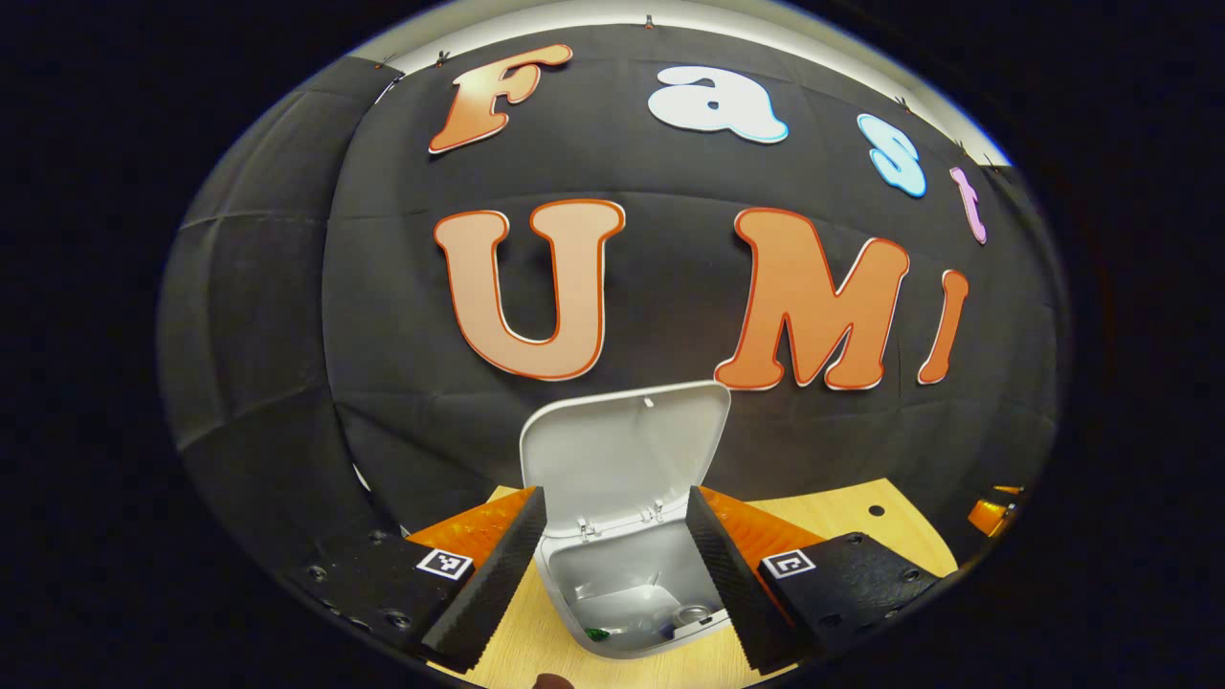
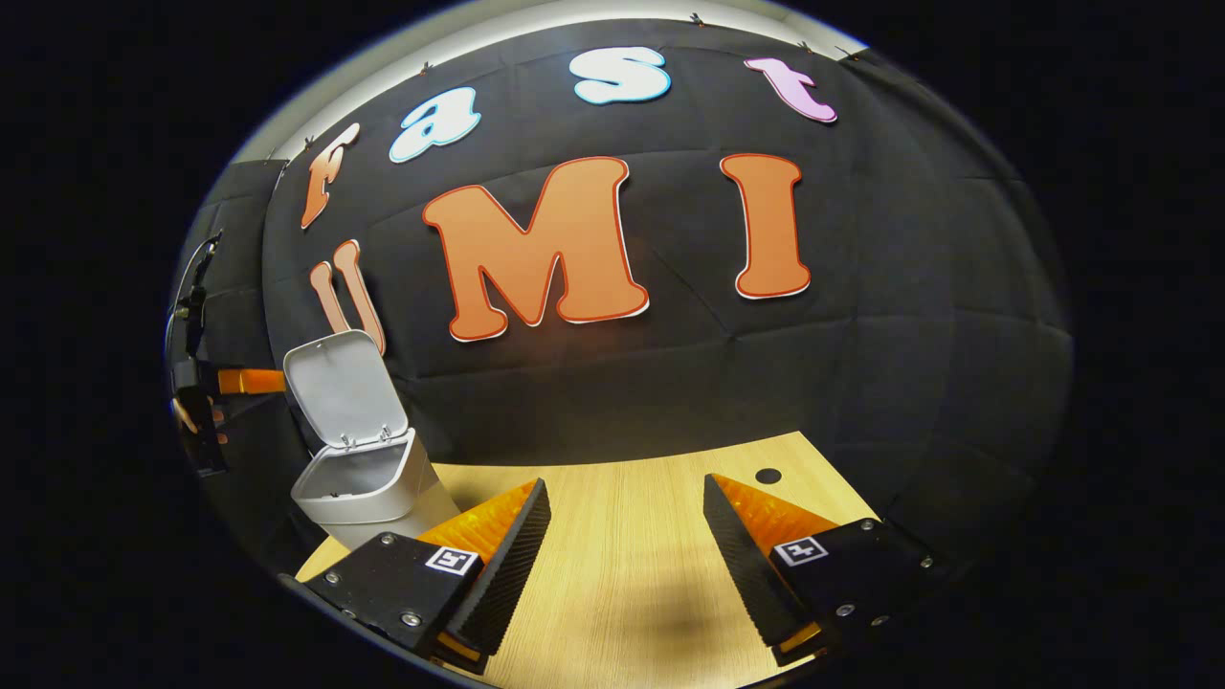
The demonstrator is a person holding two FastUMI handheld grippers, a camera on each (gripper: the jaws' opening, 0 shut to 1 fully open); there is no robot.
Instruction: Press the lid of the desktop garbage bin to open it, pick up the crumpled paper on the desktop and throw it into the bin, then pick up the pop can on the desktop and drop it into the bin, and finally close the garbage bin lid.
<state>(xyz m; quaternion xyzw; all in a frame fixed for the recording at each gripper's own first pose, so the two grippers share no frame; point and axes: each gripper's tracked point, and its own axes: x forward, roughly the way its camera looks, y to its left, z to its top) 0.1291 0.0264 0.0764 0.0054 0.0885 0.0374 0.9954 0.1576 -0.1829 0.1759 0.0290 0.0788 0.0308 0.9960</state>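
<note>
My left tongs (image 1: 617,565) wide open, empty, bin between the fingers | my right tongs (image 2: 627,565) wide open, empty over table (image 2: 622,498) | bin (image 1: 622,584) on table, lid (image 1: 622,455) upright | can (image 1: 691,613) inside bin

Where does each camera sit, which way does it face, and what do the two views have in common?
Left gripper view: rides on the left hand-held gripper, above the open garbage bin, looking into it; its own two fingers flank the bin.
Right gripper view: rides on the right hand-held gripper, facing the wooden desktop and booth wall; its own open fingers show below.
Shared: the bin with its lid raised, the desktop, the wall.
</note>
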